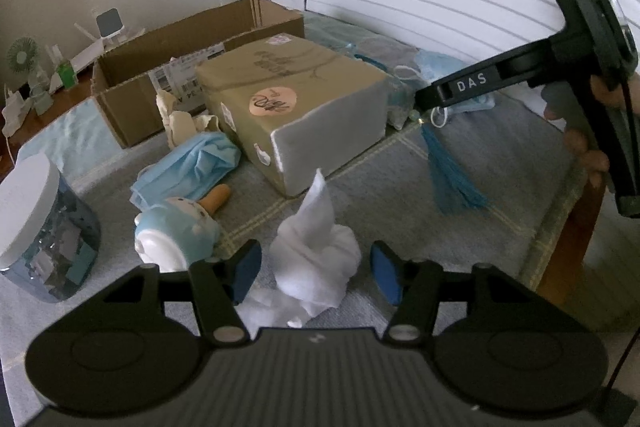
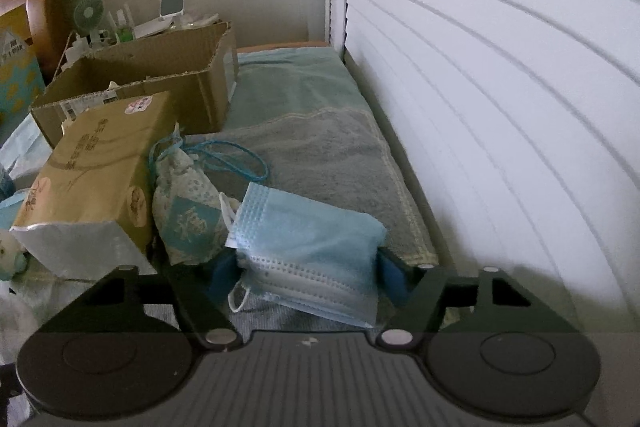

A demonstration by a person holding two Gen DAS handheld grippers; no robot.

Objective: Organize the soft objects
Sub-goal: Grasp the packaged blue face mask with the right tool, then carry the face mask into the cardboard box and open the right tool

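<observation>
Between the right gripper's (image 2: 306,269) blue pads sits a folded stack of blue face masks (image 2: 308,247). Both pads meet the stack's sides; the jaws look closed on it, about half spread. Pinch reads light, no deep crush visible. An ear loop (image 2: 236,301) dangles off the stack's near-left corner.

Just left of these jaws: a patterned drawstring pouch (image 2: 188,215), touching the masks, its blue cord (image 2: 236,157) looped behind. Further left, a tan paper-wrapped box (image 2: 88,179); behind that, an open cardboard carton (image 2: 136,83). Grey towel (image 2: 328,155) underneath everything.

Left gripper (image 1: 316,271): jaws partly spread, a wad of white tissue (image 1: 316,247) standing between the pads. Gaps show on both sides, so not pinched. Left of these jaws lie a small blue plush toy (image 1: 176,231) and another crumpled blue mask (image 1: 188,167); a white-lidded jar (image 1: 40,223) further left. Ahead, the same tan box; well right, a blue tassel (image 1: 456,179).

Handling judgement:
- Masks: very light, limp, layered. Layers may slide or fan out if gripped near an edge. Best held across the middle of the fold, as now. Loose loop could snag the pouch cord.
- Tissue: nearly weightless, compresses to nothing, tears easily. Take it low at the bulky base, not the thin peak.
</observation>
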